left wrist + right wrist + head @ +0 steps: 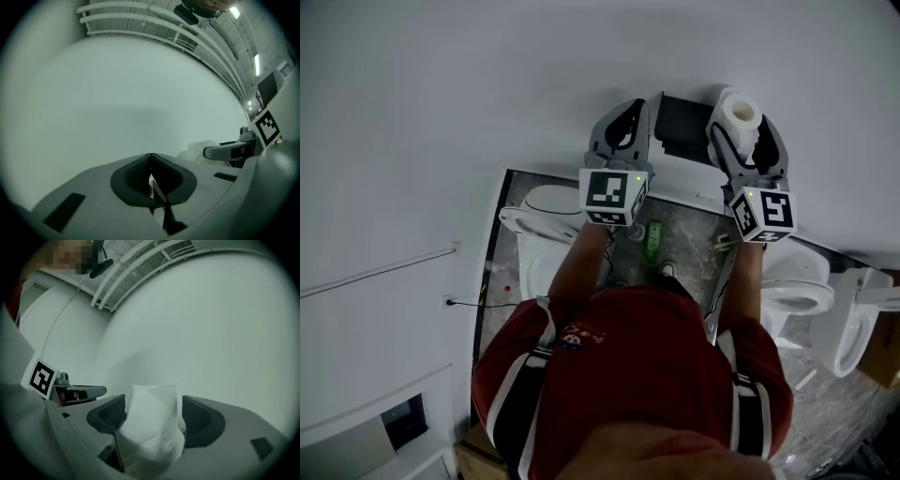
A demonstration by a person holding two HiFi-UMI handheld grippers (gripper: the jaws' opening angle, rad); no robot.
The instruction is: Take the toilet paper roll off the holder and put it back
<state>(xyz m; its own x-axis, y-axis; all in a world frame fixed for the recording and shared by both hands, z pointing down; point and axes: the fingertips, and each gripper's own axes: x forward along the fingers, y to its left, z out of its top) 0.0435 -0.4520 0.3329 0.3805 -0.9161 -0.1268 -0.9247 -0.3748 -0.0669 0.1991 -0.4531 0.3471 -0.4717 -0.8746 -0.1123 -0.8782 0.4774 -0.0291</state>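
A white toilet paper roll [739, 114] sits beside the black holder [680, 127] on the white wall, its core end facing me. My right gripper [742, 133] is open with the roll between its jaws. In the right gripper view the roll [152, 427] fills most of the space between the dark pads [199, 420], with a narrow gap showing on the right. My left gripper [628, 114] is shut and empty, just left of the holder and pointing at the wall. In the left gripper view its pads [140, 176] meet, and the roll [201, 149] shows as a white lump at the right.
A plain white wall [534, 84] fills the space ahead of both grippers. Below are a white toilet [539, 220], a second one [797, 281] and a green bottle [653, 239] on the stone floor. The person's red sleeves [581, 347] reach up between them.
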